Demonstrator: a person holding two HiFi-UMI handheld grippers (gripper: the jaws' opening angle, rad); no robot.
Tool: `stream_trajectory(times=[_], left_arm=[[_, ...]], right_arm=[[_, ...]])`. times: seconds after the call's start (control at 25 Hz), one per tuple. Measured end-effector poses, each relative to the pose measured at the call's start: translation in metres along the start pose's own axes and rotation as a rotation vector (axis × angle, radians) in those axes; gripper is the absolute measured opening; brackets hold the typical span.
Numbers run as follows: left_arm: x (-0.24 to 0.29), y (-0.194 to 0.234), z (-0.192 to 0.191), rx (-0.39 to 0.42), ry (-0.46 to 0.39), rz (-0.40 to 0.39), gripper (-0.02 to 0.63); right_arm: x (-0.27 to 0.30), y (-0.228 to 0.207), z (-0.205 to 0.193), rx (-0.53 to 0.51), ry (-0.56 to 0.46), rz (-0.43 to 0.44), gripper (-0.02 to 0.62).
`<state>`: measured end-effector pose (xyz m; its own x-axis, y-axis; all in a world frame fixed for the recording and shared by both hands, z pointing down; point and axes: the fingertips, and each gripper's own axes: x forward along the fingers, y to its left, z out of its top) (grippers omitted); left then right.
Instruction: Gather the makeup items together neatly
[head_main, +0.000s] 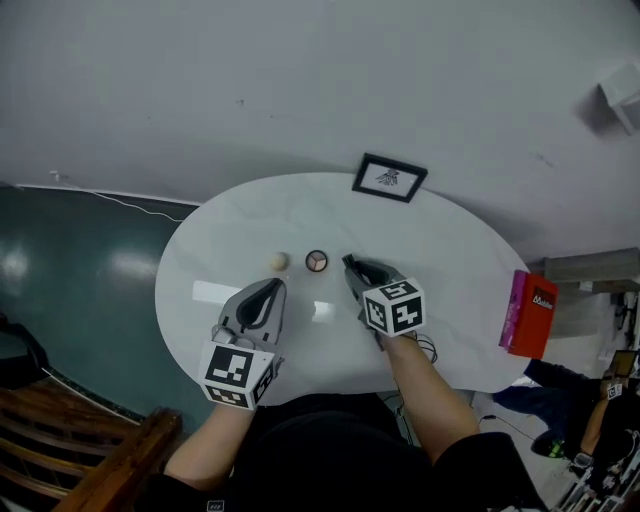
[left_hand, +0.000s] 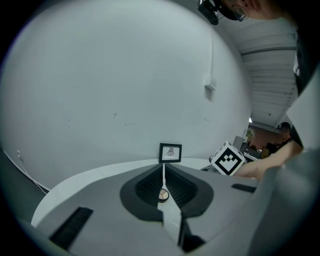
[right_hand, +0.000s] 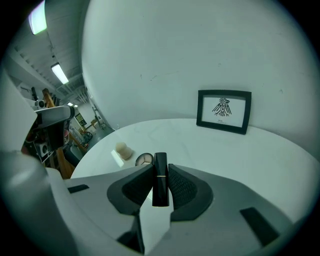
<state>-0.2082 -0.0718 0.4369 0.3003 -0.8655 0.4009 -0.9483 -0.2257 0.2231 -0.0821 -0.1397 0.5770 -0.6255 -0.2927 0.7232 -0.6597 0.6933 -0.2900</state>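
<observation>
My right gripper (head_main: 353, 265) is shut on a black lipstick tube (right_hand: 160, 179), which stands out past the jaws above the white oval table (head_main: 440, 250). Just ahead and left of it lie a round compact (right_hand: 144, 159) and a beige makeup sponge (right_hand: 122, 149). In the head view the compact (head_main: 317, 261) and sponge (head_main: 278, 261) sit side by side at mid-table. My left gripper (head_main: 268, 288) is shut with nothing held, just short of the sponge. In the left gripper view the compact (left_hand: 163, 195) shows through the slit between the closed jaws.
A black-framed picture (head_main: 388, 178) stands at the table's far edge by the white wall. A red box (head_main: 527, 313) stands at the right edge. A dark wooden chair (head_main: 70, 440) is at lower left, beside teal floor (head_main: 80, 280).
</observation>
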Motion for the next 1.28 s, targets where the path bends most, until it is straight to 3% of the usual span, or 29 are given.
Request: stream_trajectory(times=[0.68, 1.04, 1.28], left_arm=[[0.019, 0.017, -0.012, -0.037, 0.041, 0.036, 0.023], [0.021, 0.015, -0.012, -0.038, 0.047, 0.026, 0.023], [0.022, 0.008, -0.011, -0.032, 0.047, 0.015, 0.023]], right_arm=[[0.051, -0.017, -0.003, 0.063, 0.054, 0.002, 0.104], [0.042, -0.025, -0.003, 0.108, 0.028, -0.008, 0.142], [0.023, -0.022, -0.012, 0.078, 0.016, 0.01, 0.153]])
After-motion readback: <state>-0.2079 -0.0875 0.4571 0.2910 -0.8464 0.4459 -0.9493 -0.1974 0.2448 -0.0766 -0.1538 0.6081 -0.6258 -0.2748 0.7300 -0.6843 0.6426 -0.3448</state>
